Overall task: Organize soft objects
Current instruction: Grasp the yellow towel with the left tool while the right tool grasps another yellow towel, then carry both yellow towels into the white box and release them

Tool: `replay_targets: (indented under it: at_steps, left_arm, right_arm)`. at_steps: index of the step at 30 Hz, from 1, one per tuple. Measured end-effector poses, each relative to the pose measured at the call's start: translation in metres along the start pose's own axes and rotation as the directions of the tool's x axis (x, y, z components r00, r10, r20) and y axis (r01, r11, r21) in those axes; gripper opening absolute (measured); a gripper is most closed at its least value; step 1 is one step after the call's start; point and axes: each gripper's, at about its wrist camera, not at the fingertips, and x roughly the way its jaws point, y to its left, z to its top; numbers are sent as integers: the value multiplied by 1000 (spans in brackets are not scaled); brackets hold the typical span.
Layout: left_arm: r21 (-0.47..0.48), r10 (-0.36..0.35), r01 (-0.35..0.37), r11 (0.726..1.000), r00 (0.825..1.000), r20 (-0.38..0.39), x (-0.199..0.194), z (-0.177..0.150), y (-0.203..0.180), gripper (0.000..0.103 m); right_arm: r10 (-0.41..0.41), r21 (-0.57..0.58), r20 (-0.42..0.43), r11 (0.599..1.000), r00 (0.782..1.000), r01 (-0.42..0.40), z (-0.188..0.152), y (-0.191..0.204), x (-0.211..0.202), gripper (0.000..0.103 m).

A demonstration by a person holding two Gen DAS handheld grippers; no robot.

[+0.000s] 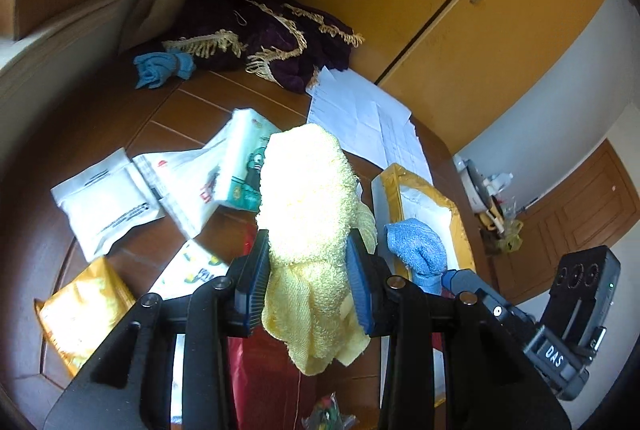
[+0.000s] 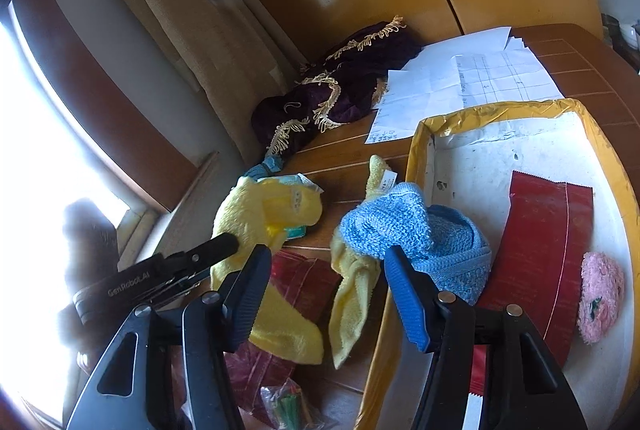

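Note:
My left gripper (image 1: 310, 270) is shut on a pale yellow towel (image 1: 308, 190), which bunches above the pads and hangs below them. The right wrist view shows that same yellow towel (image 2: 260, 214) at the left, with the left gripper (image 2: 180, 266) beside it. A light blue towel (image 2: 420, 234) lies crumpled over the near wall of a yellow-taped box (image 2: 416, 150). More yellow cloth (image 2: 352, 290) hangs under the blue towel. My right gripper (image 2: 328, 270) stands open just short of both, and its right pad is close to the blue towel (image 1: 420, 250).
Inside the box lie a red packet (image 2: 548, 270) and a pink fluffy item (image 2: 600, 298). On the wooden table (image 1: 192, 102) are white packets (image 1: 104, 202), a tissue pack (image 1: 244, 158), papers (image 1: 368, 114), a purple fringed cloth (image 1: 272, 30) and a blue cloth (image 1: 160, 68).

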Motion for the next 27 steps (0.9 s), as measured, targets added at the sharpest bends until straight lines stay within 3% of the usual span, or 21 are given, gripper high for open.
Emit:
replay_targets:
  at_steps: [6, 11, 16, 18, 24, 26, 27]
  left_arm:
    - [-64, -27, 28, 998, 999, 28, -16, 0, 26, 34]
    - [-81, -47, 51, 995, 998, 48, -25, 1, 38, 34]
    - [-82, -63, 66, 994, 997, 41, -24, -1, 44, 34]
    - [-80, -63, 66, 995, 997, 36, -22, -1, 45, 34]
    - [-80, -66, 68, 994, 998, 23, -18, 0, 45, 34]
    - [-79, -65, 66, 995, 998, 21, -17, -1, 44, 34]
    - [-79, -62, 63, 995, 998, 21, -17, -2, 44, 34]
  right_arm:
    - [-93, -42, -89, 995, 992, 89, 11, 31, 32, 60]
    - [-243, -121, -180, 967, 953, 223, 13, 52, 81, 57]
    - [-419, -151, -162, 905, 893, 398, 22, 51, 105, 55]
    - [-437, -141, -200, 899, 877, 415, 26, 44, 114, 55]
    - [-556, -188, -216, 831, 803, 524, 29, 39, 144, 58]
    - [-593, -221, -198, 803, 781, 554, 25, 42, 147, 54]
    - [-615, -233, -186, 785, 766, 574, 23, 42, 147, 47]
